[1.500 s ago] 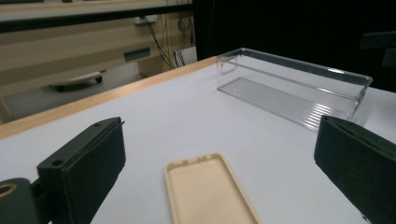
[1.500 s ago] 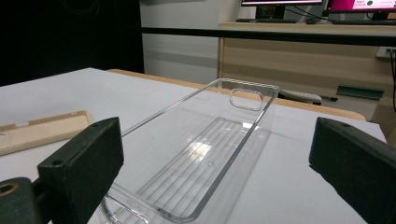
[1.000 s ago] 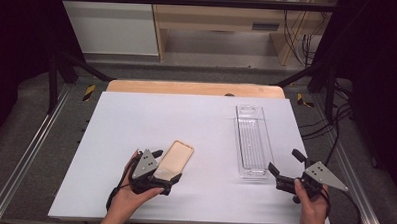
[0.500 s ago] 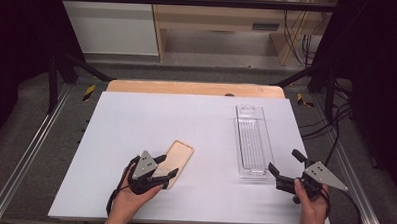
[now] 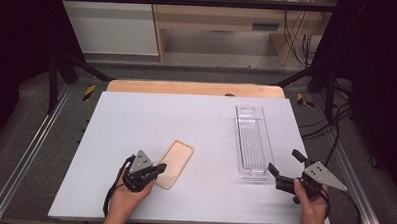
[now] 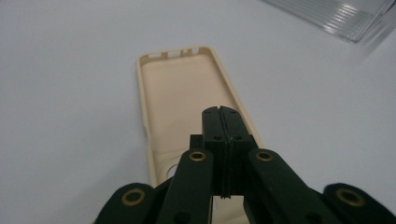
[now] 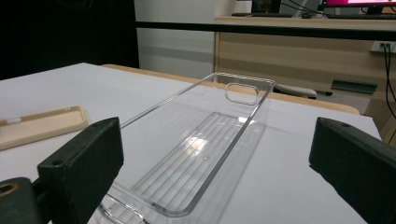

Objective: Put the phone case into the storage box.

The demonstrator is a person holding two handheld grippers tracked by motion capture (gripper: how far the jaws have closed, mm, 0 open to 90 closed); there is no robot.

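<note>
A beige phone case [image 5: 177, 161] lies hollow side up on the white table [image 5: 161, 115], left of centre. My left gripper [image 5: 159, 168] hovers at the case's near end. In the left gripper view its jaws have just been closing and now meet pad to pad [image 6: 219, 112] above the case's inside [image 6: 187, 93], with nothing between them. My right gripper [image 5: 285, 162] rests near the table's right front, open wide [image 7: 224, 149]. It points at the near end of a clear plastic tray [image 7: 210, 140], which lies just ahead of it [image 5: 251, 141]. The case also appears at the left [image 7: 37, 123].
A wooden strip [image 5: 195, 88] runs along the table's far edge. Metal rails [image 5: 30, 151] flank the table on both sides. Cables [image 5: 331, 126] trail off the right side. White tabletop stretches between the case and the tray.
The left gripper's jaws have gone from wide open to shut over the near end of the case. The right gripper and the tray have not moved.
</note>
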